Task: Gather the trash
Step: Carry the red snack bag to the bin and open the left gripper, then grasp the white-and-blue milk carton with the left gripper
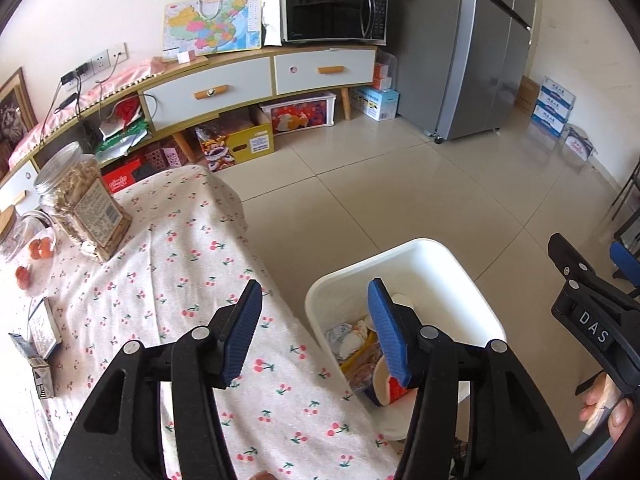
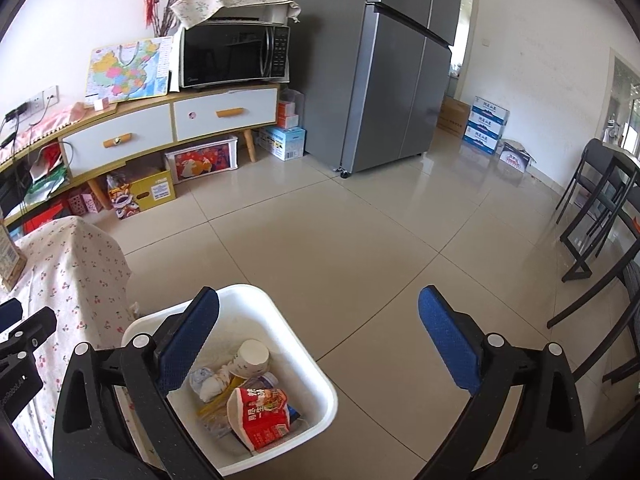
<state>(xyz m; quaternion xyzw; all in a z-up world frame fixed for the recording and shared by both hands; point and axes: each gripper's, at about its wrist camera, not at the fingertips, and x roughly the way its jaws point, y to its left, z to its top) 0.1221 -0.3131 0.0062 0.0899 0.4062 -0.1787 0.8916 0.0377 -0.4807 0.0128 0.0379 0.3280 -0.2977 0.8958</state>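
on the far left of the left wrist view a glass jar [image 1: 82, 204] of dry snacks stands on the table [image 1: 172, 264] with its cherry-print cloth, small cartons [image 1: 38, 336] lying nearer the edge. over that edge the left gripper [image 1: 316, 332] hangs with its blue pads spread apart and nothing between them, one pad over the cloth, the other over the white bin [image 1: 472, 276]. the bin sits on the tiled floor just beside the table, and it holds the trash: a red noodle cup [image 2: 262, 416], a paper cup [image 2: 250, 358] on its side, crumpled wrappers [image 2: 208, 384]. in the right wrist view the right gripper [image 2: 320, 344] is spread wide and empty, its left pad over the bin, its right pad over bare floor [image 2: 360, 248]. further right, black chairs [image 2: 600, 208] stand along the wall
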